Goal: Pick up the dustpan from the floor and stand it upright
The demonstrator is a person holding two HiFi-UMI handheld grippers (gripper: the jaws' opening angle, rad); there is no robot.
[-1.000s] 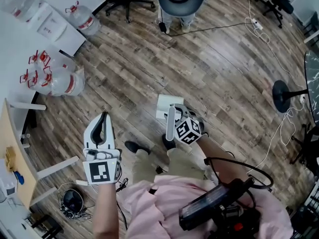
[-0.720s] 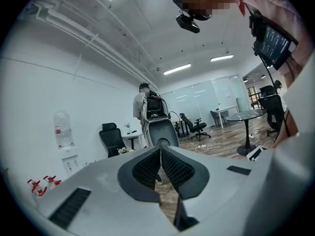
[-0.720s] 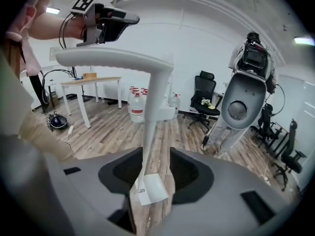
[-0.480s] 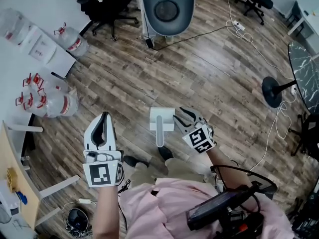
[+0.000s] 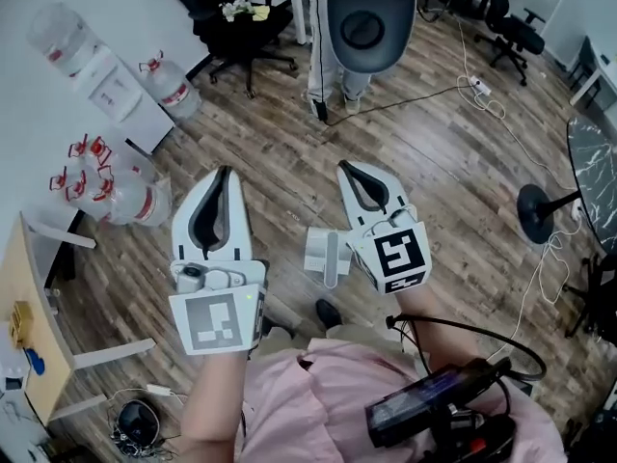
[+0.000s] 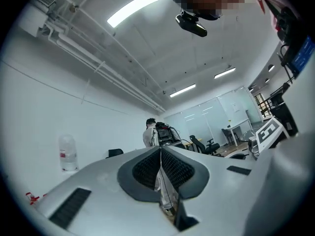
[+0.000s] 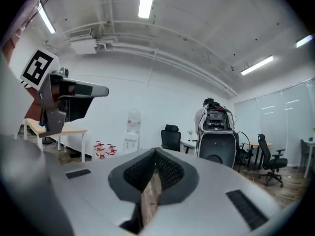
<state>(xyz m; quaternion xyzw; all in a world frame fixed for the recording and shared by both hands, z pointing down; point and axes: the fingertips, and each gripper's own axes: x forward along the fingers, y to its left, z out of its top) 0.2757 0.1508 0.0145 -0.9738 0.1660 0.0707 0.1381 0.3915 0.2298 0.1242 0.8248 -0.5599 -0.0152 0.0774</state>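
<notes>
Left tool (image 5: 224, 174) and right tool (image 5: 345, 168) fill the middle of the head view. Each has its jaws pressed together with nothing between them. Each tool's own view shows the dark pads meeting at the tip, with only room and ceiling beyond. Under them spreads the plank surface (image 5: 434, 133). The white dustpan (image 5: 321, 251) lies flat on it, between the two tools as seen from above, its handle pointing toward the person. The right tool's body covers the pan's right edge, so its full outline cannot be made out. A dark shoe (image 5: 328, 313) shows just below the handle. Against half a second ago, both tools stand higher and larger in the head view. The right one is no longer low beside the pan, and the dustpan lies flat as before.
</notes>
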